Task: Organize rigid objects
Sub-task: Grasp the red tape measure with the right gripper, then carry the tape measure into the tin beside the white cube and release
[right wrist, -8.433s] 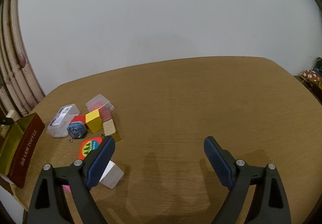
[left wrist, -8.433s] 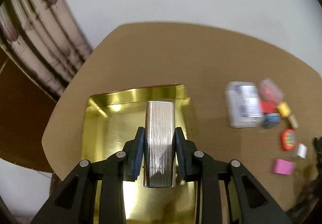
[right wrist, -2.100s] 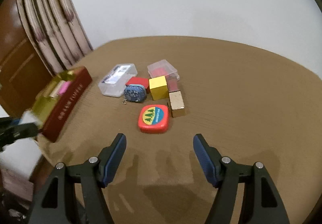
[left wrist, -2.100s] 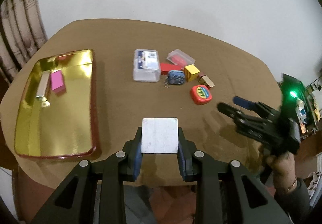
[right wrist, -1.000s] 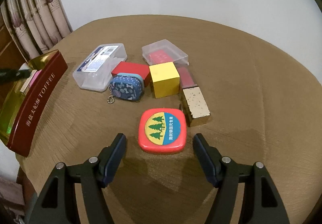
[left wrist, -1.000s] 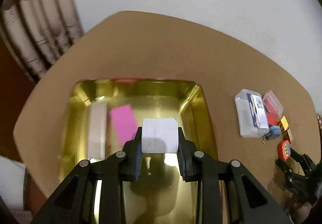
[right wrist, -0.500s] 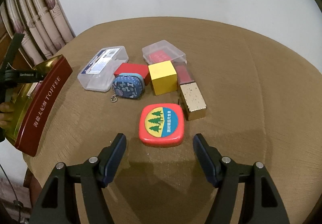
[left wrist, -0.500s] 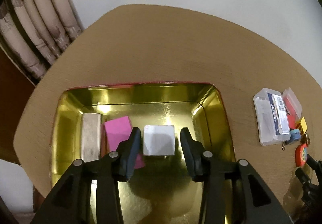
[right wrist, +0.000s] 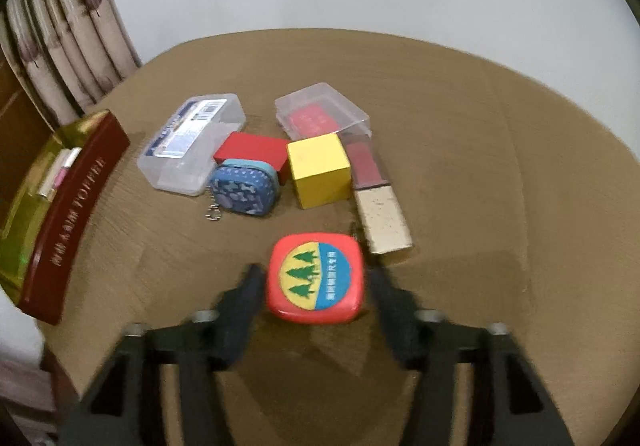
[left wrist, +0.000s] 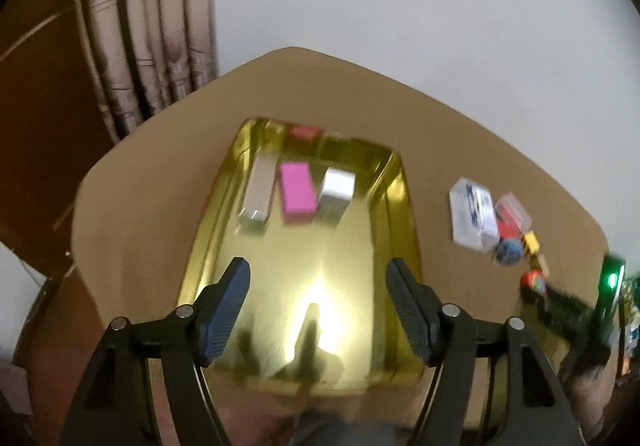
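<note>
**Left-wrist and right-wrist status: tray loaded, tape measure bracketed**

Left-wrist view: my left gripper (left wrist: 318, 302) is spread wide with nothing between its pads, held above the near half of the gold tray (left wrist: 404, 213). Three items lie side by side at the tray's far end: a silver ribbed case (left wrist: 260, 193) on the left, a pink block (left wrist: 297, 193) in the middle, and a white block (left wrist: 337, 194) on the right. The pink block touches or nearly touches both neighbours; blur prevents a firmer reading. The remaining objects sit in a cluster well to the right on the brown table (left wrist: 168, 149).

Right-wrist view: my right gripper (right wrist: 314, 290) is open, its fingers on either side of the red tape measure (right wrist: 315, 278), which lies flat on the table. Motion blur hides whether the pads touch it. Beyond it lie a gold-flecked block (right wrist: 382, 222), a yellow cube (right wrist: 319, 170), a blue pouch (right wrist: 245, 193), a red block (right wrist: 251, 149) and two clear plastic boxes (right wrist: 192, 143). The tray stands at the left table edge.
</note>
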The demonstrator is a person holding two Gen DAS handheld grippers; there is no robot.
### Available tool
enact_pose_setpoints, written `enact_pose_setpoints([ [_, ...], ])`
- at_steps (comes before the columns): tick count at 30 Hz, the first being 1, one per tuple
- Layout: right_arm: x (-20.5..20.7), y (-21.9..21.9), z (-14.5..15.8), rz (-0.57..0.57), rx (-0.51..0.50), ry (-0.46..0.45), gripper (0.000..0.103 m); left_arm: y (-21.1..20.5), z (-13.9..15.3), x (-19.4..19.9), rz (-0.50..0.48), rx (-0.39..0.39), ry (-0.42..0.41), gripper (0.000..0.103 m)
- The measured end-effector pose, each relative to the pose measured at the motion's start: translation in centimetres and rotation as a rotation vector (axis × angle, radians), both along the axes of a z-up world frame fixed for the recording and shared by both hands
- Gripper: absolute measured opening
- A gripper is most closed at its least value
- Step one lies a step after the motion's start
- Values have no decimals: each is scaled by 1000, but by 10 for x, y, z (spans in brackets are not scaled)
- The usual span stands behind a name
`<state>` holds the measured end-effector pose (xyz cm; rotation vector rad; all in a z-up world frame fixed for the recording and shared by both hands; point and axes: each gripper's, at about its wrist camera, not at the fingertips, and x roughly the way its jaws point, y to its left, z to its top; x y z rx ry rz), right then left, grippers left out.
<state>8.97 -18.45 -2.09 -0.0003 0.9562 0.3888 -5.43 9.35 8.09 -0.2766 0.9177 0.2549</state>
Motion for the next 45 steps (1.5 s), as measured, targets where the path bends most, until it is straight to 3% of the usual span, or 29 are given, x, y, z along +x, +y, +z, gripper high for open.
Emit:
enact_pose_setpoints([
  [6, -13, -2, 8, 25, 41, -3, 47, -11, -11, -54, 20, 11, 31, 66],
  [10, -33, 15, 46, 110, 115, -47, 47, -7, -17, -82, 61, 13, 39, 67],
  [16, -33, 90, 105, 314, 219, -65, 47, -3, -23, -95, 94, 61, 38, 67],
  [21, -25, 162, 120, 458, 186, -57, 47, -1, -24, -99, 85, 40, 26, 68],
  [27, -28, 240, 108, 612, 40, -23, 47, 4, -26, -99, 76, 18, 27, 70],
  [36, -8, 293, 67, 655, -210, -12, 47, 10, -37, -94, 78, -11, 58, 71],
  [41, 11, 299, 58, 629, -246, -26, 47, 12, -43, -92, 72, -21, 76, 72],
  [45, 24, 298, 59, 606, -202, -30, 48, 11, -45, -91, 60, -16, 86, 72],
])
